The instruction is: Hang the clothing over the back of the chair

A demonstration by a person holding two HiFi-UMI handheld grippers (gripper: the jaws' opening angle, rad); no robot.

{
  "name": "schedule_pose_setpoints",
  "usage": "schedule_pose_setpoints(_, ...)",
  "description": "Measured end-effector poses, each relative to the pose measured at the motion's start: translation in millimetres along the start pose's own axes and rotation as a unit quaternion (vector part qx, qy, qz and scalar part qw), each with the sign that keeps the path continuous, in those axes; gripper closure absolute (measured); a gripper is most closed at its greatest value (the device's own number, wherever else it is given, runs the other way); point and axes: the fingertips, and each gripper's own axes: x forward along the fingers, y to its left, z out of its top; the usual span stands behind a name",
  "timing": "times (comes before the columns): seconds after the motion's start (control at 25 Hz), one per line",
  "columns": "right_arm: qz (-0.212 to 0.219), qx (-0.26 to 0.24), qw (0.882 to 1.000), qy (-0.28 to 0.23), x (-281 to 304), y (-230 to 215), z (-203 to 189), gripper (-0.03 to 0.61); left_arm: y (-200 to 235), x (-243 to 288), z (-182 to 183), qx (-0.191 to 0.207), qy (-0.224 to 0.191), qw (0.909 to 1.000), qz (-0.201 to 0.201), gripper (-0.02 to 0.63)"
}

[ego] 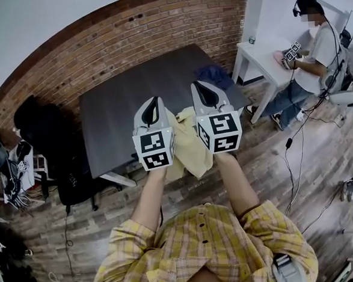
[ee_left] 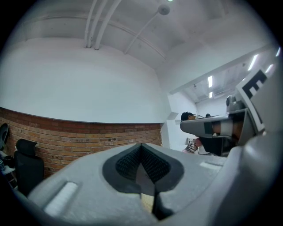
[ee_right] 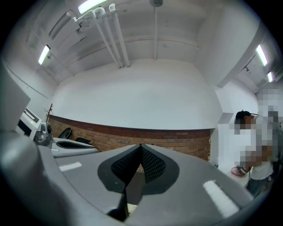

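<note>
The yellow cloth (ego: 189,145) hangs between our two raised grippers, above the table (ego: 120,111) edge. The black chair (ego: 50,140) stands off to our left, nearer the left gripper (ego: 155,102) than the right gripper (ego: 198,86). In the left gripper view, the jaws pinch the cloth. In the right gripper view, they pinch it too.

Left claw (ego: 155,101), right claw (ego: 200,86) side by side, both shut.
</note>
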Motion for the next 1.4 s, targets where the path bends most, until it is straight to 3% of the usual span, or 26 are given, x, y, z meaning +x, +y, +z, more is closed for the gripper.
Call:
schedule_pose_setpoints(0.32,-0.016,-0.02,1.0,-0.013,-32,14,7,0.584,-15,-24,5,0.008,-0.012,0.9998,-0.013,0.612)
schedule_pose_setpoints(0.48,-0.017,-0.012,1.0,-0.011,-47,22,1,0.584,-26,-38,0,-0.01,-0.013,0.9994,-0.031,0.612)
schedule_pose_setpoints(0.72,-0.033,0.004,0.999,-0.009,-77,17,-9,0.584,-53,-56,-10,0.01,-0.008,0.9987,-0.05,0.612)
schedule_pose_setpoints(1.4,-0.062,0.017,0.998,-0.003,-129,34,-25,0.584,-85,-95,-23,0.012,-0.002,0.9958,-0.091,0.614)
